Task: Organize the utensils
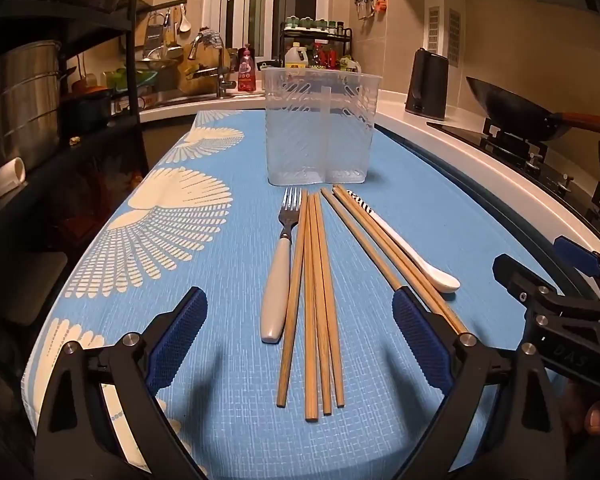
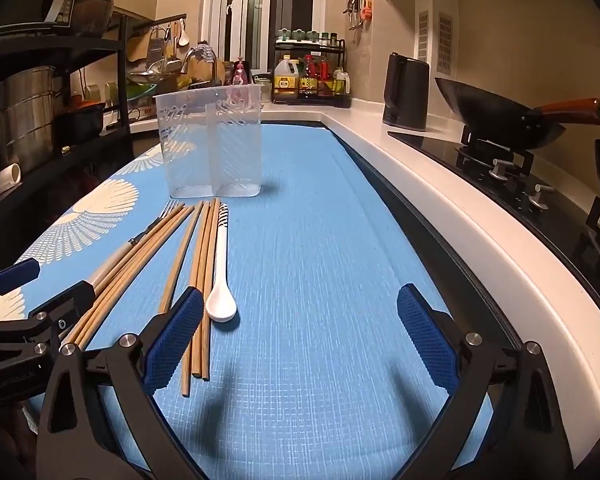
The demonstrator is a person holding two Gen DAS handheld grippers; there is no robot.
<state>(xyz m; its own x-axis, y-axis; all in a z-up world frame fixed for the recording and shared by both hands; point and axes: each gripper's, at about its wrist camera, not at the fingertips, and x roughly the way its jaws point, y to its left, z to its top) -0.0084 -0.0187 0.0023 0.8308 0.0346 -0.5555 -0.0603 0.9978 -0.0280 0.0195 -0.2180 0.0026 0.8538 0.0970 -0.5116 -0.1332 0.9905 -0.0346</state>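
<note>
Both pairs of jaws are held wide apart and nothing is gripped between them. On the far left, a dark shelving rack (image 1: 132, 80) is seen loaded with a steel pot (image 1: 20, 92). Next to it, the blue tablecloth (image 1: 220, 420) with its white fan pattern is spread over the table. The left gripper (image 1: 300, 344) is held low above the near end of this cloth, its blue pads (image 1: 180, 340) standing either side of the cutlery below.

Between those pads, a fork (image 1: 282, 264) with a cream handle is laid lengthwise, tines pointed away. Just beside it on the right, a bundle of four wooden chopsticks (image 1: 316, 300) is laid parallel, touching the fork's side. Further right, a second group of chopsticks (image 1: 380, 248) is set at a slant, partly covered by the left gripper's right finger. A white ceramic spoon (image 1: 420, 260) is placed against that group, bowl toward the camera. Beyond all the utensils, a clear plastic holder (image 1: 320, 128) with two compartments is stood upright, with nothing in it.

The right gripper (image 2: 300, 344) is held over bare cloth to the right of the spoon (image 2: 220, 280), its left pad overlapping the slanted chopsticks (image 2: 202, 272). On the far right, a kettle (image 2: 406, 92) and a wok (image 2: 500, 116) on the stove are seen on the counter.
</note>
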